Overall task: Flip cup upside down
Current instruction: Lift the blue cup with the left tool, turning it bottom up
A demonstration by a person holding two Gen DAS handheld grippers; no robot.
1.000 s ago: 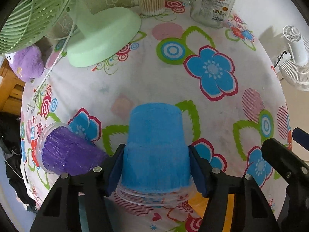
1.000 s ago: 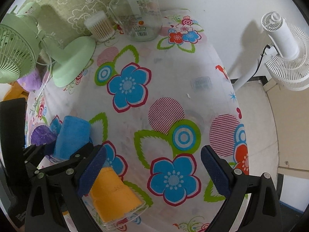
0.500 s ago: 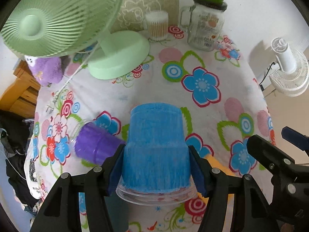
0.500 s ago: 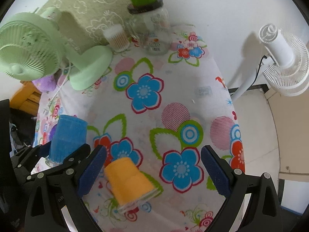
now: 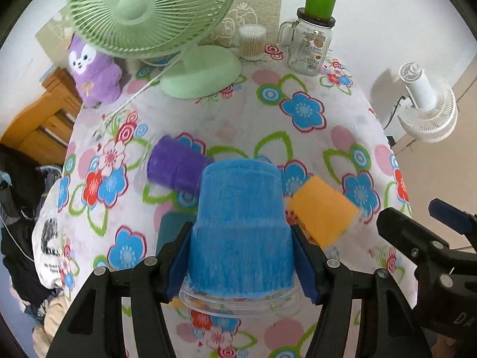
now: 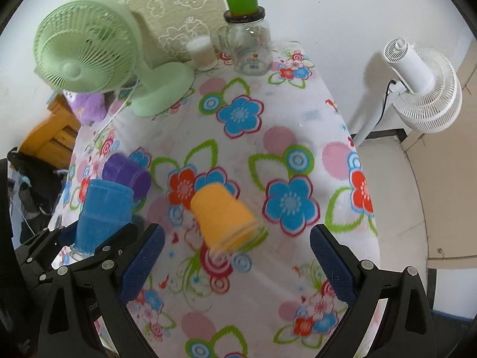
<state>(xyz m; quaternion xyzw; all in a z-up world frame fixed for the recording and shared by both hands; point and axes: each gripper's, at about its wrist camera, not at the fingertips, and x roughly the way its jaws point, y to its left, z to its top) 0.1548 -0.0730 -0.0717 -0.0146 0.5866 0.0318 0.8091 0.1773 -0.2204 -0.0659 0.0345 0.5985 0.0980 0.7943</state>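
— Where are you working?
— You're in a home: your table wears a flowered cloth, with a pale green plastic desk fan at its far edge.
— What else?
— Left of that fan you have a purple plush toy; right of it, a white standing fan on the floor.

Table under floral cloth. On it: purple cup and orange cup on their sides, green fan, cotton swab tub, glass jar, purple plush at the left edge.
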